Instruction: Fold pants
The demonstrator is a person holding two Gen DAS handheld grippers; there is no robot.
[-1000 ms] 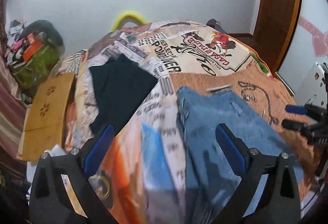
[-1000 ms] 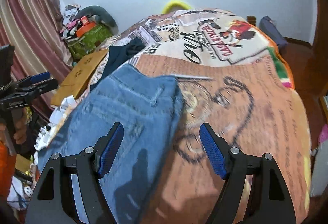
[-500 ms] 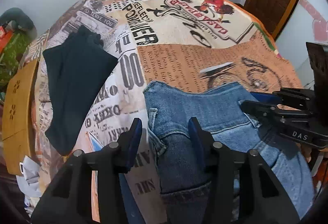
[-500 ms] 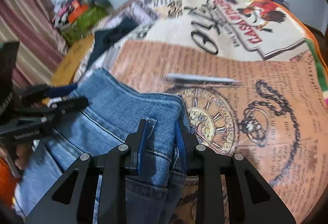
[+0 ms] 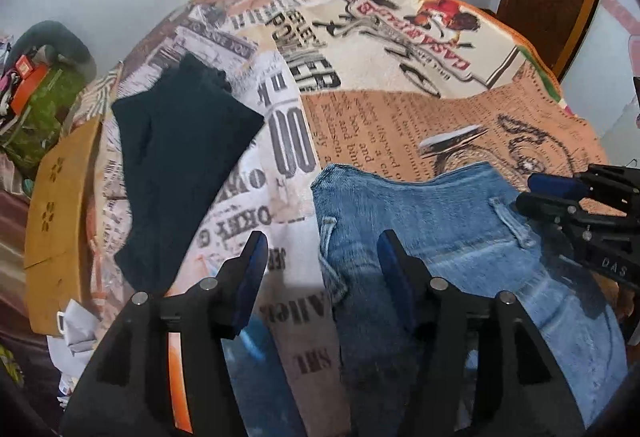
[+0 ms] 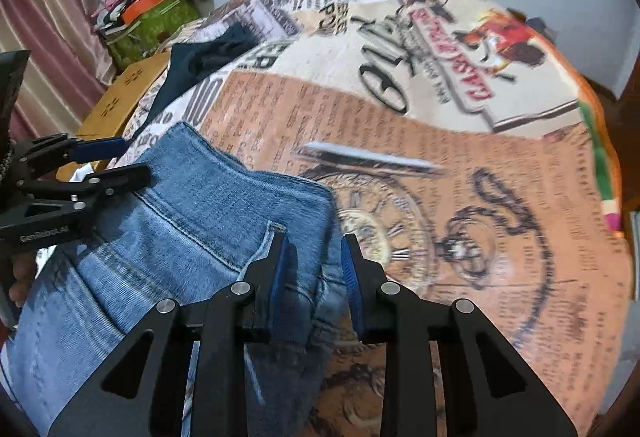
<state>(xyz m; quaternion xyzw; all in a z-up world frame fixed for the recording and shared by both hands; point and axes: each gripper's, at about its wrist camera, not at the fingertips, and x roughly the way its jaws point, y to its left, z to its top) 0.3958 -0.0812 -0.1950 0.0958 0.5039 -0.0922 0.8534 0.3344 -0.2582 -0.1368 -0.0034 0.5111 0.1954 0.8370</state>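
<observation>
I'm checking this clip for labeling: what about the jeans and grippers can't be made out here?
- Jeans legs: cut off by both views' lower edges, behind the gripper bodies.
- Right hand-held gripper: whether its pads actually pinch the denim is unclear.
- Blanket print: motion-blurred in the right wrist view.

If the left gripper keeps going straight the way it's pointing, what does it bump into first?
Probably the jeans: their left edge and belt loop lie right between the left gripper fingers, which are open. Beyond that is only the printed blanket. Depth is hard to judge here.
</observation>
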